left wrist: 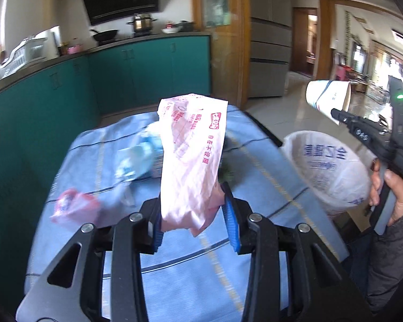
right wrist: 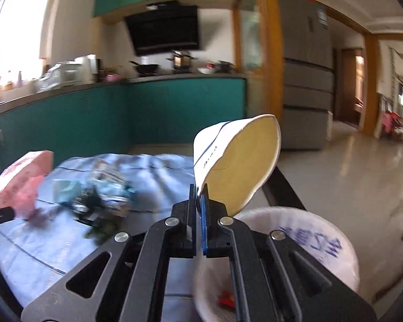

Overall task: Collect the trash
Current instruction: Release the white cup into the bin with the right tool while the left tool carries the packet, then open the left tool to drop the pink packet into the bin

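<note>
Left wrist: left gripper (left wrist: pixel 192 214) clamps pink wrapper (left wrist: pixel 192 150), red print unreadable.

red chinese print on pink wrapper (left wrist: pixel 190 158), blue characters on bin liner (left wrist: pixel 327 166); both illegible.

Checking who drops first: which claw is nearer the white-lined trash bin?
Right. The right claw, pinching a white paper cup, hangs over the bin; the left claw is over the table.
</note>
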`<state>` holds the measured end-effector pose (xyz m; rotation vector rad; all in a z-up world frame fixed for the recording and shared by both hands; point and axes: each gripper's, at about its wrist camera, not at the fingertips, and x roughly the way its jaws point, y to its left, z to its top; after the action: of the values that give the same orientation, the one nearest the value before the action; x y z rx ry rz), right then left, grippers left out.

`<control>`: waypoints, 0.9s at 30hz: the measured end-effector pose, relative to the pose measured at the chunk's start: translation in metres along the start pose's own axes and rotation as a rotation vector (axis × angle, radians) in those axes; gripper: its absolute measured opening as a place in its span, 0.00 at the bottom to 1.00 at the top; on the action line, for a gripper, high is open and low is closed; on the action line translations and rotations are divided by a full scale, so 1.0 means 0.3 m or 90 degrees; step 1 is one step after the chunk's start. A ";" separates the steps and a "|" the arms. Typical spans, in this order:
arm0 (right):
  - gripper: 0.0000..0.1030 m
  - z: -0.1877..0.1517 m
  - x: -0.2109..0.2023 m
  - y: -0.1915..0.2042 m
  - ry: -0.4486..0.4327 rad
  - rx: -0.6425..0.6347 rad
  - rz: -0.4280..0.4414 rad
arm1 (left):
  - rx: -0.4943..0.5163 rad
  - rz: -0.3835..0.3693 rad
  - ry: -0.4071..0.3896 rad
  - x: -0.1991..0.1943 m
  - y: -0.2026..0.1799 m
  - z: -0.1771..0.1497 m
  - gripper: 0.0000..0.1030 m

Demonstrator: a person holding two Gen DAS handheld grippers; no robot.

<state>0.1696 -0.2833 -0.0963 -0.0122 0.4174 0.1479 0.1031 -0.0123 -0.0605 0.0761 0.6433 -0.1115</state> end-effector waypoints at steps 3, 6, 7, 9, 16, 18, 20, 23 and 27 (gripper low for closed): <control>0.03 -0.046 0.032 -0.104 0.041 0.004 -0.099 | 0.009 -0.037 0.007 0.026 -0.071 0.011 0.37; 0.03 -0.111 0.081 -0.185 0.091 0.013 -0.140 | 0.018 -0.069 0.011 0.063 -0.141 0.032 0.37; 0.03 -0.130 0.099 -0.202 0.111 0.014 -0.143 | 0.020 -0.082 0.011 0.073 -0.162 0.043 0.37; 0.03 -0.169 0.127 -0.226 0.146 0.010 -0.147 | 0.028 -0.109 0.012 0.097 -0.211 0.068 0.37; 0.03 -0.267 0.166 -0.298 0.255 0.053 -0.122 | 0.075 -0.205 0.022 0.198 -0.458 0.131 0.37; 0.08 -0.264 0.160 -0.299 0.249 0.074 -0.120 | 0.087 -0.227 0.031 0.236 -0.528 0.141 0.37; 0.44 -0.241 0.138 -0.315 0.218 0.096 -0.131 | 0.103 -0.242 0.047 0.282 -0.599 0.145 0.37; 0.64 -0.198 0.085 -0.339 0.140 0.145 -0.172 | 0.124 -0.258 0.063 0.347 -0.690 0.151 0.38; 0.66 -0.182 0.011 -0.396 0.057 0.225 -0.237 | 0.135 -0.281 0.068 0.415 -0.770 0.146 0.56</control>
<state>0.1680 -0.4028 -0.1498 0.2509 0.5186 -0.2947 0.1986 -0.2558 -0.1089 0.1445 0.7459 -0.6046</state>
